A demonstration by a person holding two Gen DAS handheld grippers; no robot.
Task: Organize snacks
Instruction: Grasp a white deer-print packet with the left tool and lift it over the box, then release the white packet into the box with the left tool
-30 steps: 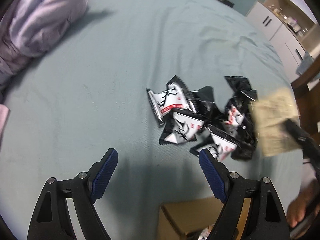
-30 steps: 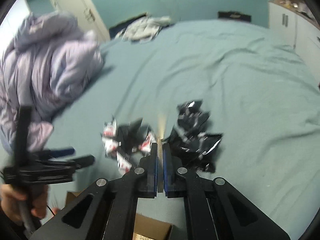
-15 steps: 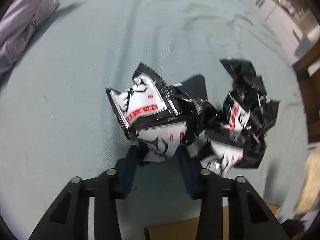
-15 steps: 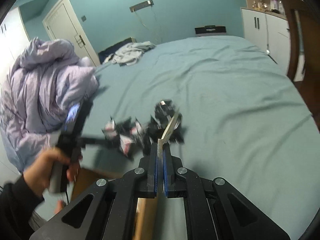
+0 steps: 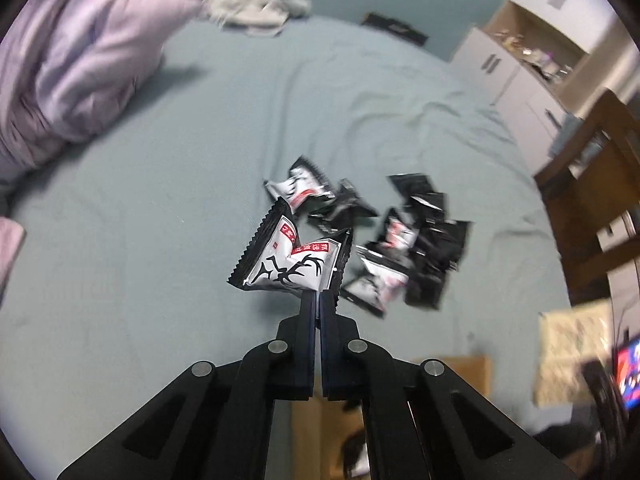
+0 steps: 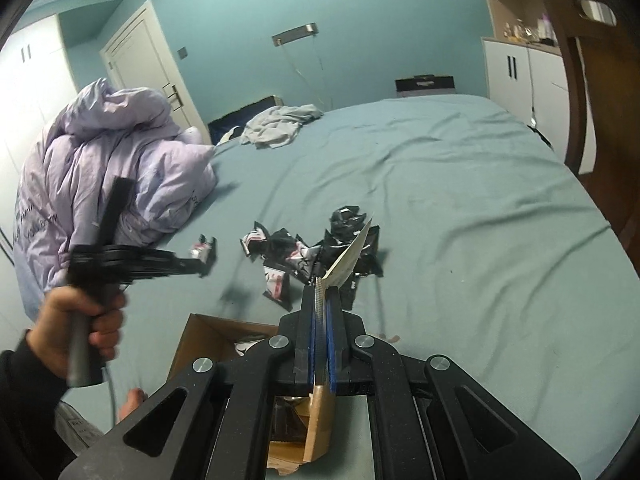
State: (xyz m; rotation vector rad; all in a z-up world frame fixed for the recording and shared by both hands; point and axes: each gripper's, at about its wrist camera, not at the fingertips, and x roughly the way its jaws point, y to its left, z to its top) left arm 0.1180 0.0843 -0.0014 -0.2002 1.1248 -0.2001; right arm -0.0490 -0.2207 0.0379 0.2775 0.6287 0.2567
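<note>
My left gripper (image 5: 320, 294) is shut on a corner of a black-and-white snack packet (image 5: 292, 264) with red labels, which hangs above the teal bed sheet (image 5: 160, 240). In the right wrist view that left gripper (image 6: 200, 264) sits left of the pile, a hand (image 6: 80, 320) holding it, the packet (image 6: 202, 246) at its tip. Several similar packets lie in a loose pile (image 5: 404, 248) (image 6: 316, 252) just beyond. My right gripper (image 6: 320, 292) is shut on a flat beige packet (image 6: 348, 260), seen blurred (image 5: 572, 344) at the lower right of the left wrist view.
An open cardboard box (image 6: 212, 340) (image 5: 456, 372) stands on the bed's near edge below both grippers. A lilac duvet (image 6: 100, 168) is heaped at the left, a grey garment (image 6: 280, 124) lies at the far end. A wooden chair (image 5: 592, 184) and white cabinets (image 6: 520, 76) stand at the right.
The left gripper came down on the pile's near edge, shut on one packet and lifted it clear. The right gripper drew back from the pile with the beige packet still in it.
</note>
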